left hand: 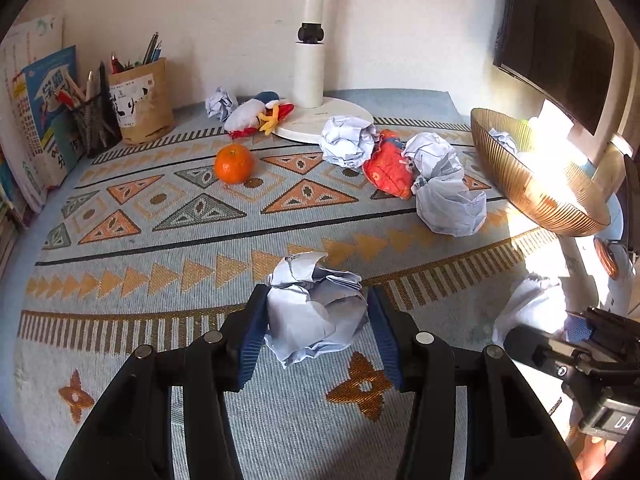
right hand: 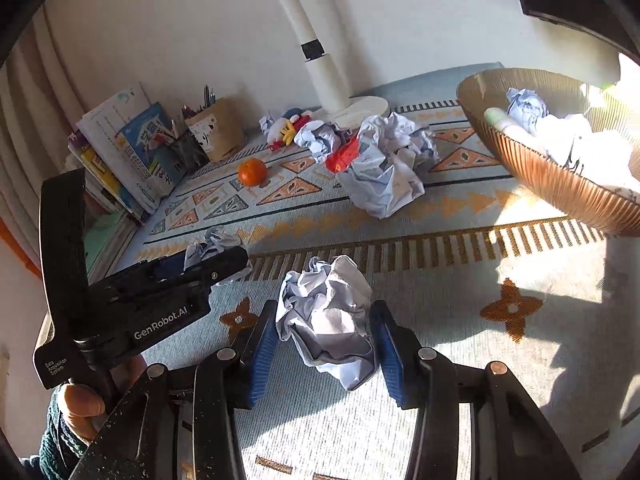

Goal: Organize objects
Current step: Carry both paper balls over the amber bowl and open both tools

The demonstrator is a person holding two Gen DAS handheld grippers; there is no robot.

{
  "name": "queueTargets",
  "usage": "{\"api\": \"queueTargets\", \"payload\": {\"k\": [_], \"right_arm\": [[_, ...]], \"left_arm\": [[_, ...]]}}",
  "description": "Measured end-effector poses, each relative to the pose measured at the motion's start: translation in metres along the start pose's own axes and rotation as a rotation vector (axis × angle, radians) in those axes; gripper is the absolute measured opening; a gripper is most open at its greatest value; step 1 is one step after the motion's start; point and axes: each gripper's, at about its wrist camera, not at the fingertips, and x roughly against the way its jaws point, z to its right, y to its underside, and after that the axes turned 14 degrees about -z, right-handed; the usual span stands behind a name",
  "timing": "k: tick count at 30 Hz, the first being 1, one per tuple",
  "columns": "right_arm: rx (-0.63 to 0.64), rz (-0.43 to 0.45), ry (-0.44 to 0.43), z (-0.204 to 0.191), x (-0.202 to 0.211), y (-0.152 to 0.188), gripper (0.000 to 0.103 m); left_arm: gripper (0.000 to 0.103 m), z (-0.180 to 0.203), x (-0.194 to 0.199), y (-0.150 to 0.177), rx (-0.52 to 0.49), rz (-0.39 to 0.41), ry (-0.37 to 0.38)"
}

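In the left wrist view, my left gripper (left hand: 316,296) is shut on a crumpled pale-blue paper ball (left hand: 316,320), with a blue pad pressing each side just above the patterned rug (left hand: 200,216). In the right wrist view, my right gripper (right hand: 324,312) is shut on another crumpled paper ball (right hand: 328,320) the same way. A ribbed amber bowl (right hand: 560,188) stands at the right with several paper balls in it. It also shows in the left view as the bowl (left hand: 540,200).
More paper balls (left hand: 444,192) and a red packet (left hand: 390,168) lie mid-rug by the white lamp base (left hand: 320,120). An orange (left hand: 234,164) sits to the left and a plush toy (left hand: 256,114) behind it. Pen holders (left hand: 140,104) and books (left hand: 40,112) line the far left.
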Motion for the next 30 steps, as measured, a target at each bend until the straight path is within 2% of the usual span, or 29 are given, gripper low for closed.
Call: {"api": "queueTargets", "payload": {"k": [4, 7, 10, 14, 17, 18, 19, 20, 21, 22, 26, 30], "right_arm": [[-0.06, 0.181, 0.111, 0.038, 0.073, -0.028, 0.045], [-0.169, 0.279, 0.223, 0.08, 0.118, -0.051, 0.045], [-0.259, 0.307, 0.327, 0.123, 0.138, -0.069, 0.045], [-0.313, 0.288, 0.384, 0.159, 0.141, -0.083, 0.045], [-0.344, 0.269, 0.397, 0.177, 0.136, -0.087, 0.047], [-0.36, 0.265, 0.4, 0.182, 0.133, -0.088, 0.048], [-0.379, 0.259, 0.397, 0.189, 0.132, -0.088, 0.054], [-0.394, 0.252, 0.387, 0.195, 0.13, -0.089, 0.065], [-0.403, 0.246, 0.372, 0.2, 0.129, -0.089, 0.066], [-0.406, 0.248, 0.363, 0.202, 0.129, -0.088, 0.066], [-0.41, 0.267, 0.353, 0.199, 0.136, -0.08, 0.066], [-0.362, 0.287, 0.296, 0.173, 0.141, -0.077, 0.066]], "left_arm": [[0.047, 0.05, 0.037, -0.035, -0.119, 0.118, 0.041], [0.047, 0.095, 0.046, -0.074, -0.208, 0.141, 0.143], [0.047, 0.137, 0.029, -0.105, -0.253, 0.123, 0.214], [0.047, 0.178, -0.002, -0.126, -0.276, 0.073, 0.294], [0.047, 0.201, -0.015, -0.128, -0.301, 0.067, 0.304], [0.048, 0.206, -0.018, -0.128, -0.313, 0.067, 0.309], [0.055, 0.21, -0.02, -0.129, -0.322, 0.066, 0.313], [0.061, 0.213, -0.022, -0.129, -0.326, 0.061, 0.312], [0.083, 0.214, -0.024, -0.129, -0.325, 0.056, 0.312], [0.094, 0.212, -0.022, -0.128, -0.317, 0.061, 0.323], [0.095, 0.191, -0.012, -0.127, -0.27, 0.068, 0.357], [0.095, 0.151, 0.013, -0.117, -0.202, 0.11, 0.34]]}}
